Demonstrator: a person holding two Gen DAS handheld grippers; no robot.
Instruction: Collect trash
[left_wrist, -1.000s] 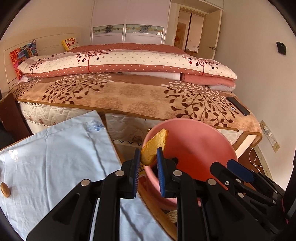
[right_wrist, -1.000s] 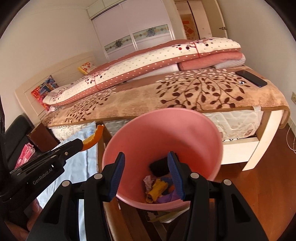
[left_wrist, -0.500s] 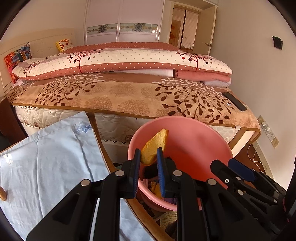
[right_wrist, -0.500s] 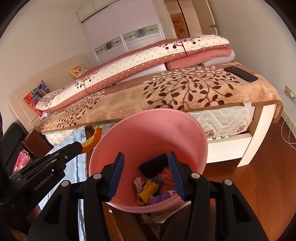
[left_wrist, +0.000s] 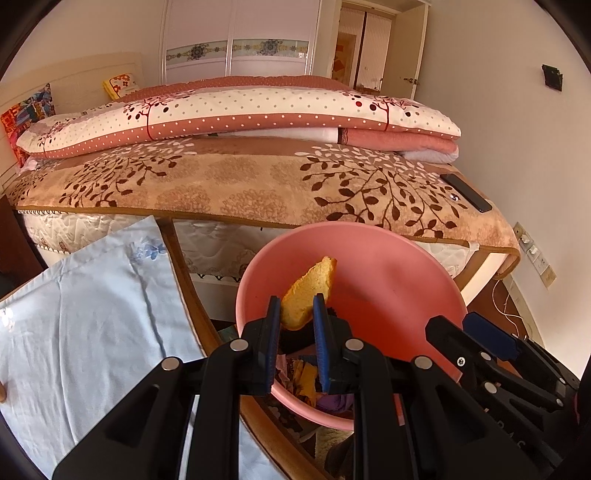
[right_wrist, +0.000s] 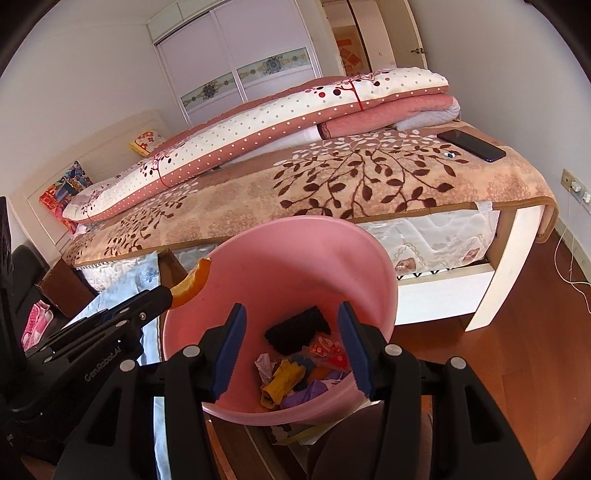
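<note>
L wrist view:
L claw (left_wrist: 295, 314): clenched on the orange peel (left_wrist: 308, 293), angled down and fwd; peel pinched at its lower part, rest sticks up past the tips.
Peel position: above the mouth of the pink bin (left_wrist: 388, 280), near its left rim.
Bin contents: scraps partly seen betw. the fingers.
Worktop (left_wrist: 192, 295): wood edge left of bin, under a light blue cloth (left_wrist: 85, 314).
R claw: seen lower right, dark body w/ blue pad, beside bin rim.
Bed (left_wrist: 240, 188): behind, w/ leaf-print blanket; phone (left_wrist: 467, 192) on its right part.

R wrist view:
R claw (right_wrist: 291, 347): released, nothing betw. the pads, tilted down at the bin (right_wrist: 295, 258).
Bin inside: black sponge (right_wrist: 297, 330), yellow scrap (right_wrist: 282, 376), red wrapper (right_wrist: 328, 349), purple bits.
L claw: enters from left, peel (right_wrist: 192, 282) at its tip, over the bin's left rim.
</note>
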